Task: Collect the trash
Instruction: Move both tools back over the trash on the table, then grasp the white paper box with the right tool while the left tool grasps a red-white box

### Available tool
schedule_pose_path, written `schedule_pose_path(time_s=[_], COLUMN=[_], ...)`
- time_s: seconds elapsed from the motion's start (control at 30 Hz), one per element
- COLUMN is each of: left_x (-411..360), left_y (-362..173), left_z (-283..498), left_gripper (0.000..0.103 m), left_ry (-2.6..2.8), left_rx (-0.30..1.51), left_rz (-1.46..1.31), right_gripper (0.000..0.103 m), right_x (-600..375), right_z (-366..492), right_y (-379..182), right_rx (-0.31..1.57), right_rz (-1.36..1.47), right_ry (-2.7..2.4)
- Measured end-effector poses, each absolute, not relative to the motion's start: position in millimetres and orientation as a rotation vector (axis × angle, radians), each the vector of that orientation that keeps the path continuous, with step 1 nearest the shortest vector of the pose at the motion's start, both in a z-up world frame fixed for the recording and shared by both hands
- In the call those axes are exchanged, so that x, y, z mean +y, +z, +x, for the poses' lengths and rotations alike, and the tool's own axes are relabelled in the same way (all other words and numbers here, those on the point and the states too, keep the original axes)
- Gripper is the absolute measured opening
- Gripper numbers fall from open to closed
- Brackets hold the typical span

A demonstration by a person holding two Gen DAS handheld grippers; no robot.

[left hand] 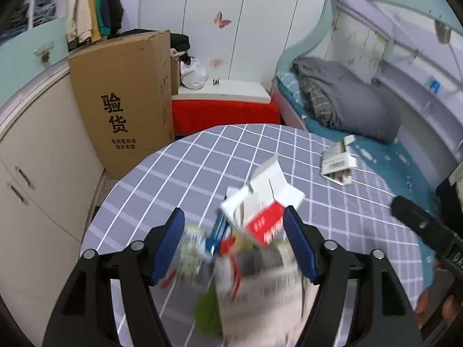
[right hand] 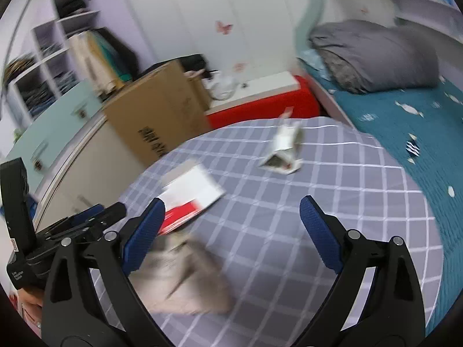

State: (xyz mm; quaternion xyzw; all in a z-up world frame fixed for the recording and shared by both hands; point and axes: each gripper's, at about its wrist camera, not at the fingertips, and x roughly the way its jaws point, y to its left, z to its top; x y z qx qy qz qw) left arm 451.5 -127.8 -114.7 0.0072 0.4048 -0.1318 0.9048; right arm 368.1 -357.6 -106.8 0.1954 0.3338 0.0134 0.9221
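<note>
Grey checked table (right hand: 289, 231) carries the trash: nearest, a blurred bag (left hand: 260, 289) of wrappers between the spread left gripper (left hand: 234, 243), the red-and-white carton (left hand: 260, 208) beside it. Right gripper (right hand: 231, 231) spread, empty. Farther, a crumpled carton (right hand: 282, 150) probably needs grasping next.

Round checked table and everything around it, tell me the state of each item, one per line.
Left gripper: open, straddling a blurred trash pile.
Right gripper: open, empty.
Red-and-white carton: flaps torn open, atop the pile.
Small crumpled white carton: opened, lying alone on the far side of the table.
Grey checked tablecloth: spread flat.
Tall brown cardboard box: upright, closed.
Grey duvet: bunched on the bed.
</note>
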Motion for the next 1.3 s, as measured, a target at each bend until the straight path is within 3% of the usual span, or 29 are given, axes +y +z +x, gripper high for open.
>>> schedule_pose_path(time_s=[0.3, 0.37, 0.47, 0.5, 0.57, 0.6, 0.63, 0.7, 0.73, 0.93, 1.3], left_x=[-182, -190, -201, -203, -207, -208, -207, -203, -202, -185, -124], left_y=[-141, -146, -152, -154, -158, -159, -156, -149, -145, -115, -36], left_z=[512, 520, 534, 537, 543, 544, 544, 543, 541, 524, 450], left_gripper=[0.068, 0.061, 0.043, 0.028, 0.016, 0.003, 0.001, 0.001, 0.001, 0.0, 0.0], left_ry=[-0.3, -0.295, -0.312, -0.32, -0.327, -0.327, -0.325, -0.335, -0.325, -0.309, -0.266], left_rx=[0.863, 0.863, 0.883, 0.893, 0.925, 0.935, 0.928, 0.897, 0.878, 0.807, 0.676], left_rz=[0.124, 0.153, 0.182, 0.187, 0.196, 0.2, 0.198, 0.183, 0.186, 0.106, 0.109], right_gripper=[0.092, 0.092, 0.092, 0.092, 0.092, 0.092, 0.087, 0.054, 0.045, 0.044, 0.044], right_x=[-409, -413, -418, -418, -417, -417, -416, -411, -410, -402, -339], right_z=[430, 449, 473, 481, 490, 493, 495, 499, 501, 487, 422], right_y=[-143, -152, -162, -164, -167, -169, -171, -171, -174, -163, -84], right_rx=[0.741, 0.759, 0.785, 0.795, 0.807, 0.814, 0.824, 0.817, 0.836, 0.818, 0.709], right_rz=[0.49, 0.511, 0.574, 0.588, 0.58, 0.574, 0.567, 0.525, 0.534, 0.497, 0.423], right_ry=[-0.069, -0.081, -0.06, -0.05, -0.061, -0.081, -0.091, -0.109, -0.078, -0.053, 0.086])
